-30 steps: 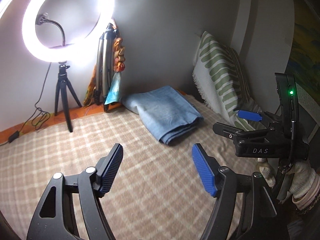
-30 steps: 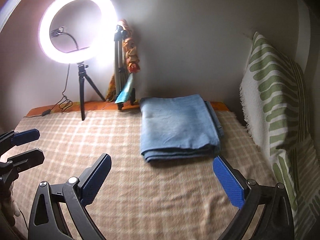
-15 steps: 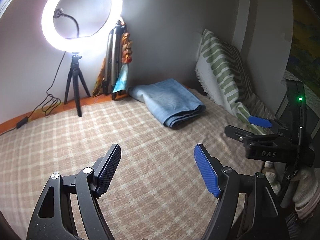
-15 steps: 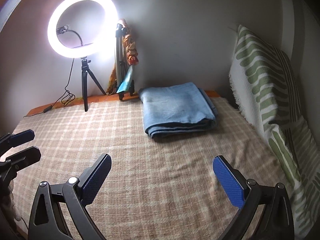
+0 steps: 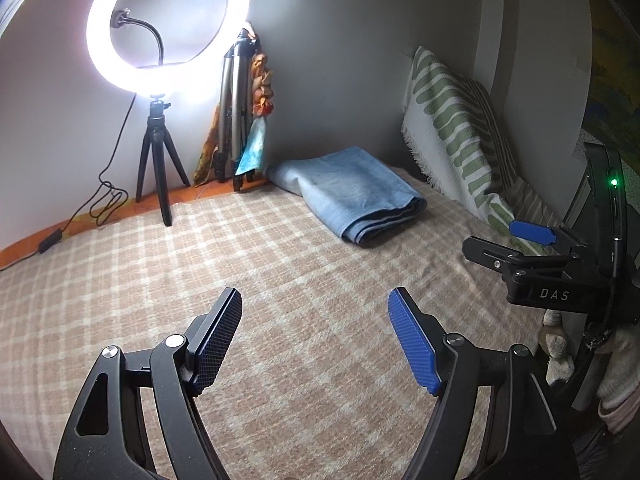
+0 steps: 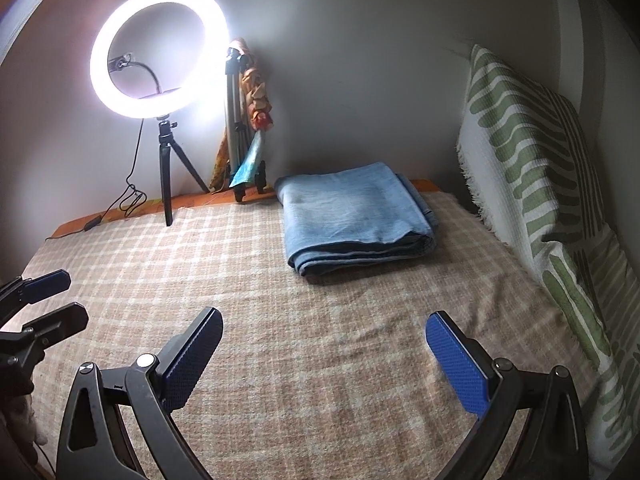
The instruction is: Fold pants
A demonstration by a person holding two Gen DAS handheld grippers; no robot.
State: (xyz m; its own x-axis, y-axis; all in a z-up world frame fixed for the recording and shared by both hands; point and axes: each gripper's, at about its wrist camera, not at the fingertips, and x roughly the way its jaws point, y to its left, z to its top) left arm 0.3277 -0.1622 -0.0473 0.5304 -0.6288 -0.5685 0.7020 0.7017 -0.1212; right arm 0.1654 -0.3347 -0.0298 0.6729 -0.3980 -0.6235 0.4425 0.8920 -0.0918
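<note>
Checked blanket (image 6: 320, 340), folded pants (image 6: 356, 220) near wall, ring light (image 5: 168, 28), both grippers' fingers spread, empty

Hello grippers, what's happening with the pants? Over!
Left gripper open, empty. Right gripper open, empty. Pants folded on the blanket, untouched. Nothing in the way.

The checked blanket (image 6: 320, 312) lies bare between the grippers and the folded pants (image 6: 356, 220) — open passage there. Along the far wall stand a ring light (image 6: 160, 52) on its tripod and a folded tripod (image 6: 236, 128); a green-patterned cushion (image 6: 532, 168) hems in the right side.
</note>
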